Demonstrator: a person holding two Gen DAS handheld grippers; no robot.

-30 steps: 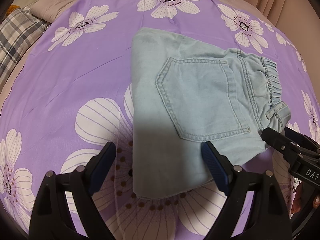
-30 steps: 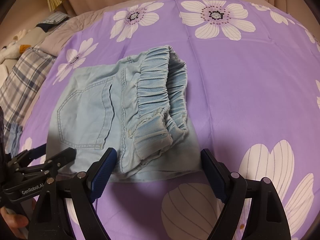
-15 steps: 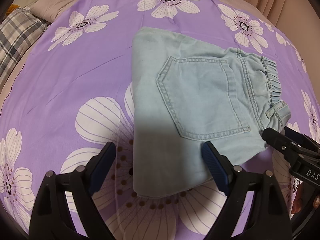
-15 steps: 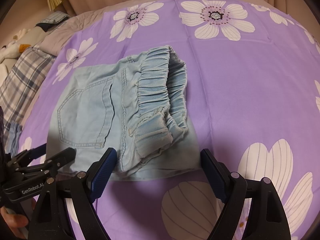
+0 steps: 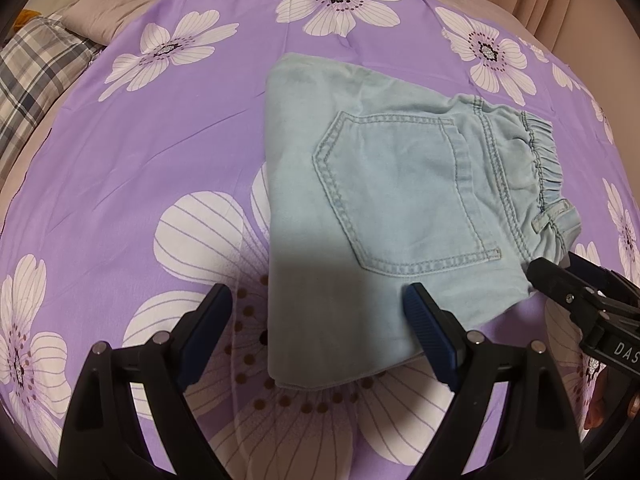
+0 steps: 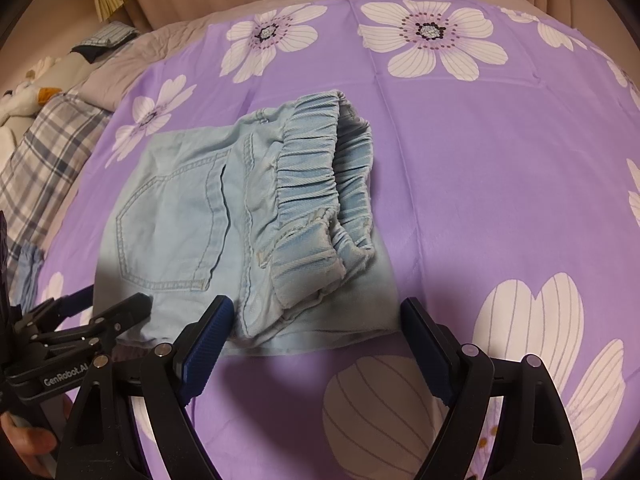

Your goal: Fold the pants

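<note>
Bed with purple floral sheet (image 5: 160, 168), folded light-blue pants (image 5: 380, 208) lying on it

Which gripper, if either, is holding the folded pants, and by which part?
Neither. The left gripper and right gripper are both open above the near edge of the pants, gripping nothing.

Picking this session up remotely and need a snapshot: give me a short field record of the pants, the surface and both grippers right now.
pants: light blue denim, folded into a compact stack, back pocket facing up
waistband: elastic, gathered, at the stack's right end
surface: purple bedsheet with white flowers
left gripper: open, nothing between the pads, over the stack's near left corner
right gripper: open, nothing held, over the stack's near edge by the waistband
task status: fold looks complete; neither gripper grips the cloth
</note>
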